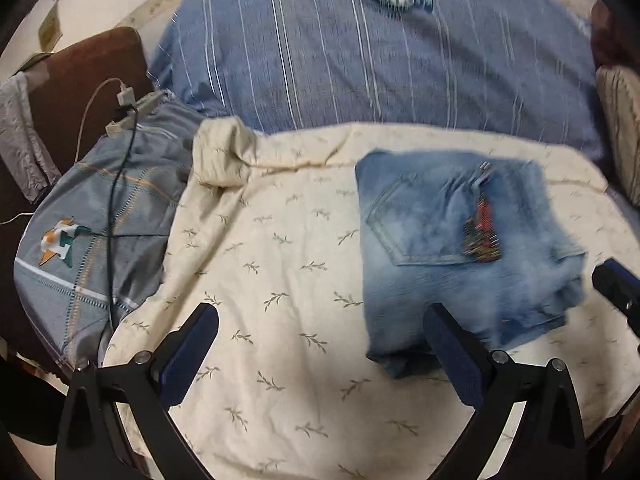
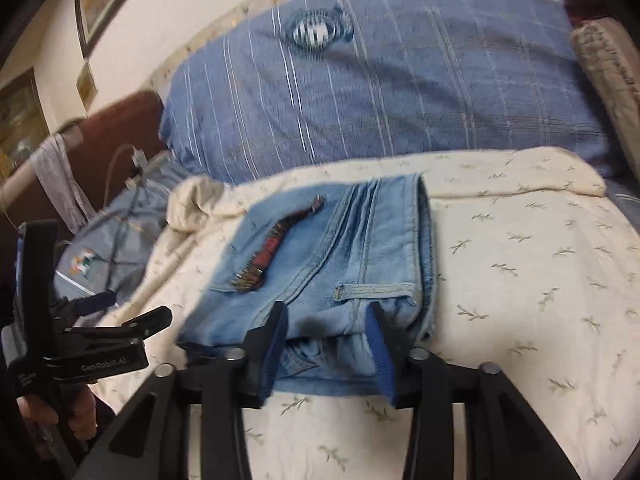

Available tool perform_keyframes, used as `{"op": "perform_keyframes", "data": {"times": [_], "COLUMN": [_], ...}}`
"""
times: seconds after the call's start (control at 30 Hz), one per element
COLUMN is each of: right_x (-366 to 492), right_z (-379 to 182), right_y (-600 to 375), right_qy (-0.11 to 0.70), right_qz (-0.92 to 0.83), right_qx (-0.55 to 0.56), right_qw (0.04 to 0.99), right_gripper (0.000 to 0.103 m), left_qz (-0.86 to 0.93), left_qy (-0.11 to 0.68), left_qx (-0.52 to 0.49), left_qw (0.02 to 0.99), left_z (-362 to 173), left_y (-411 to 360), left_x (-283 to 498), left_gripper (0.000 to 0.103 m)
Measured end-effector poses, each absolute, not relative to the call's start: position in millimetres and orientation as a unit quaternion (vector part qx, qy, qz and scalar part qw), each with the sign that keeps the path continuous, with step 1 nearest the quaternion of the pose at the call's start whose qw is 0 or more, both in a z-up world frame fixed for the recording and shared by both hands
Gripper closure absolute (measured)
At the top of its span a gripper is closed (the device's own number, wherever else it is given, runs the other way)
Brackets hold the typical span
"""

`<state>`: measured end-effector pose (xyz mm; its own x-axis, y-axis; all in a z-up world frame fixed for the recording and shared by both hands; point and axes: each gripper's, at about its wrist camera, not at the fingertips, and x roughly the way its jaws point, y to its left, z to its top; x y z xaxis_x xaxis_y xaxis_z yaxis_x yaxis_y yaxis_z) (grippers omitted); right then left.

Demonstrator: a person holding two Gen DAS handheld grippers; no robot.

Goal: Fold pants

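Note:
The light blue jeans [image 1: 460, 248] lie folded into a compact square on the cream leaf-print sheet [image 1: 280, 264], back pocket and a red beaded ornament [image 1: 482, 228] on top. My left gripper [image 1: 320, 320] is open and empty, its right finger [image 1: 452, 344] over the jeans' near-left corner. In the right wrist view the jeans [image 2: 352, 256] lie just ahead. My right gripper [image 2: 326, 320] is open, its fingers straddling the near edge of the folded stack without clamping it. The left gripper also shows in the right wrist view at the far left [image 2: 104, 320].
A large blue striped pillow [image 1: 380, 52] lies behind the sheet. A grey patterned cloth [image 1: 100, 232] with charger cables [image 1: 116, 184] lies at the left, by a brown headboard [image 1: 80, 80]. A striped cushion [image 1: 620, 132] sits at the right.

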<state>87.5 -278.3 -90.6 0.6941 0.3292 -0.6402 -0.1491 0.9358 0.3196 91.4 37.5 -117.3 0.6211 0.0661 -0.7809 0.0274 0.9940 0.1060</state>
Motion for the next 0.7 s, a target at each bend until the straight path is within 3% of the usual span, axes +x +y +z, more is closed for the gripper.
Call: {"op": "perform_keyframes", "data": {"times": [0.43,0.7], "right_x": [24,7], "right_z": [-24,2], "right_y": [-268,-261], "right_qy": [0.288,0.254], "right_qz": [0.137,0.149], "right_qx": [0.070,0.068], "right_qw": [0.945,0.953], "right_gripper": [0.054,0.046], "left_qz": [-0.017,-0.021], "left_qy": [0.346,0.326], "left_qx": [0.045,0.039], "left_qw": [0.937,0.944], "left_z": [-46,-26], "left_y": [28,29], "left_x": [40,23], "left_gripper": [0.001,0.001]}}
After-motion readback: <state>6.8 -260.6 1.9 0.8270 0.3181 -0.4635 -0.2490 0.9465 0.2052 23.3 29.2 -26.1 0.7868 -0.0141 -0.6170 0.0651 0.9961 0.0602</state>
